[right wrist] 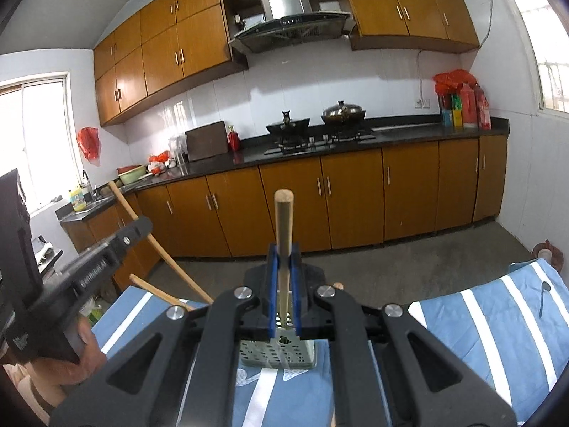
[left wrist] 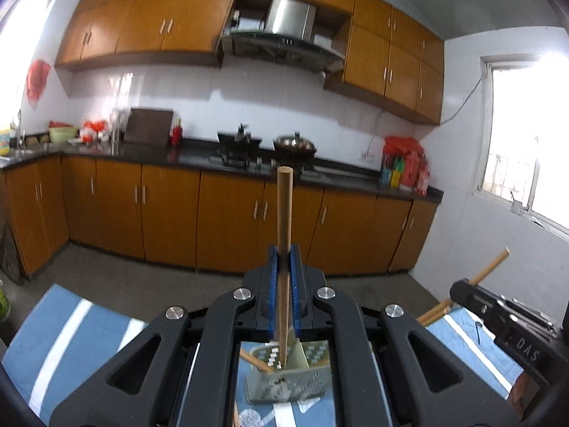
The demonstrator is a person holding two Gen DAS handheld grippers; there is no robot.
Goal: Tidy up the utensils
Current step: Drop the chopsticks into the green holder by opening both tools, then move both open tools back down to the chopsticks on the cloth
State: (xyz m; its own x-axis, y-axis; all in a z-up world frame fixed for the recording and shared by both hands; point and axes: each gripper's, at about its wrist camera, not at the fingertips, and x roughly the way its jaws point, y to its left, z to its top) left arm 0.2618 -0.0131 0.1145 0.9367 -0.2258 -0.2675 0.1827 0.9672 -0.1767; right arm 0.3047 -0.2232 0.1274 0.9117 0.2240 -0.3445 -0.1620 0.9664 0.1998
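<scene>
My left gripper [left wrist: 283,252] is shut on a wooden chopstick [left wrist: 284,213] held upright, its lower end inside the pale perforated utensil holder [left wrist: 288,384] on the blue striped cloth. Another chopstick [left wrist: 254,359] leans in the holder. My right gripper [right wrist: 283,252] is shut on a second upright wooden chopstick [right wrist: 283,227], its lower end over the same holder [right wrist: 277,354]. The right gripper's body shows at the right of the left wrist view [left wrist: 505,316]. The left gripper's body [right wrist: 89,267] with its chopstick [right wrist: 156,245] shows in the right wrist view.
The table carries a blue cloth with white stripes [left wrist: 67,331], also in the right wrist view [right wrist: 498,316]. Behind are orange kitchen cabinets [left wrist: 227,213], a dark counter with a stove and pots [left wrist: 270,146], and bottles [left wrist: 405,170]. A thin dark utensil [right wrist: 543,299] lies on the cloth.
</scene>
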